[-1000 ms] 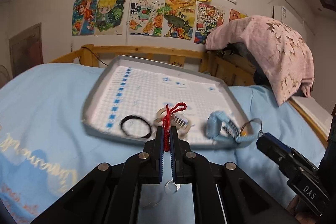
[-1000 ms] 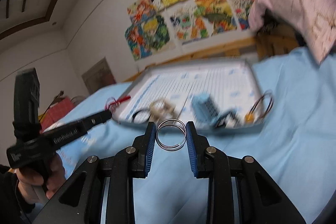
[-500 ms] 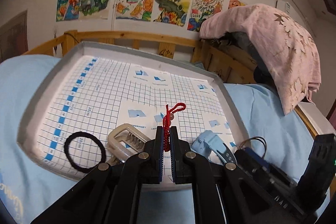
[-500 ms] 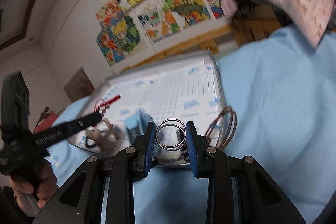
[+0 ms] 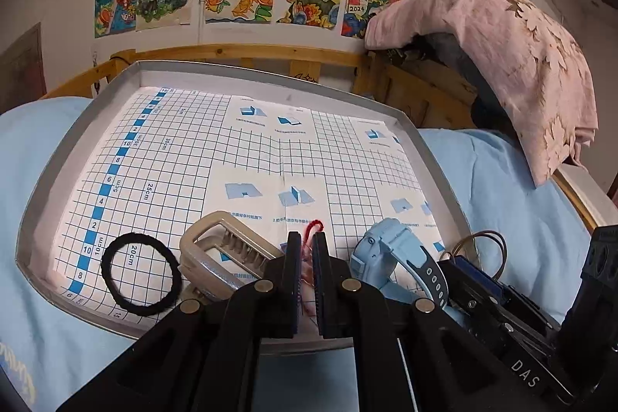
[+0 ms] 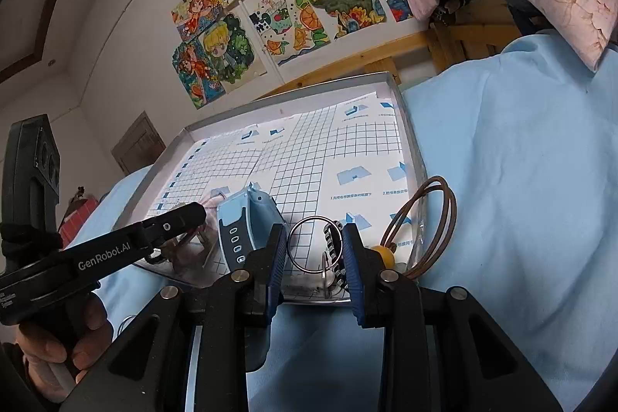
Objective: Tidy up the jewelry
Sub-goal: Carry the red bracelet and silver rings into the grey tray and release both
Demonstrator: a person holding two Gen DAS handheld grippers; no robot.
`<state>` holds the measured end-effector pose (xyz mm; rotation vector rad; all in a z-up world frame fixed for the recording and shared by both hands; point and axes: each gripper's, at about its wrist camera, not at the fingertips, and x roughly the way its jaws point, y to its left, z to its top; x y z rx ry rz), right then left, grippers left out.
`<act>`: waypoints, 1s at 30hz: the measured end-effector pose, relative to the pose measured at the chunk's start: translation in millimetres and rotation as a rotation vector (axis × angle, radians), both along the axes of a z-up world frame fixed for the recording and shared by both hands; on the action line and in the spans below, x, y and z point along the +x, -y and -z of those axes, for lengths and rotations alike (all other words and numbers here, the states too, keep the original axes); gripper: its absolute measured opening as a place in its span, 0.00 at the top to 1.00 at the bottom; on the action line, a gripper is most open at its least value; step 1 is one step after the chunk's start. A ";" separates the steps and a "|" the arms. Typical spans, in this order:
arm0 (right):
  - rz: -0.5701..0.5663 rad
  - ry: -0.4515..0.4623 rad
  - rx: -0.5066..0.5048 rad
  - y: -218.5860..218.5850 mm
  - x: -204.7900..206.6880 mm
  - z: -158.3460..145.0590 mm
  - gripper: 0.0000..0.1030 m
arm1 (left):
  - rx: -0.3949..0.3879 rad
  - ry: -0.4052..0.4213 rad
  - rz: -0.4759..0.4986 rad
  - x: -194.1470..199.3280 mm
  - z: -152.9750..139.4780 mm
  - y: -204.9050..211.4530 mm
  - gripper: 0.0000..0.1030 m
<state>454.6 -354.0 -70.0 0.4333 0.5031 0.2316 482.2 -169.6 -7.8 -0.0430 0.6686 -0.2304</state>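
A grey tray with a blue-gridded paper lining lies on a light blue bed; it also shows in the right wrist view. My left gripper is shut on a red cord bracelet, low over the tray's near part. My right gripper is shut on a silver ring bangle over the tray's near right corner. In the tray lie a black hair tie, a beige hair claw and a light blue watch, also seen in the right wrist view.
A brown cord bracelet with a yellow bead hangs over the tray's right rim. A pink cloth drapes over things at the wooden bed frame. Drawings cover the wall behind. The left gripper's body lies left of my right gripper.
Both grippers have moved forward and down over the tray's near edge, each keeping its hold. The red cord now sits lower between the left fingers.
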 end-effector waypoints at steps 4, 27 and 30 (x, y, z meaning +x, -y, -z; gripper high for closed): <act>0.005 0.004 -0.013 -0.4 -4.0 -1.6 0.74 | -0.026 -0.017 -0.017 -0.3 -1.9 -5.2 0.94; 0.075 0.220 -0.168 -0.3 -136.2 -97.7 0.16 | -0.119 0.182 -0.185 -128.9 -58.5 -77.4 0.00; 0.060 0.260 -0.192 -6.3 -159.7 -110.3 0.08 | -0.057 0.245 -0.235 -161.9 -64.3 -87.1 0.00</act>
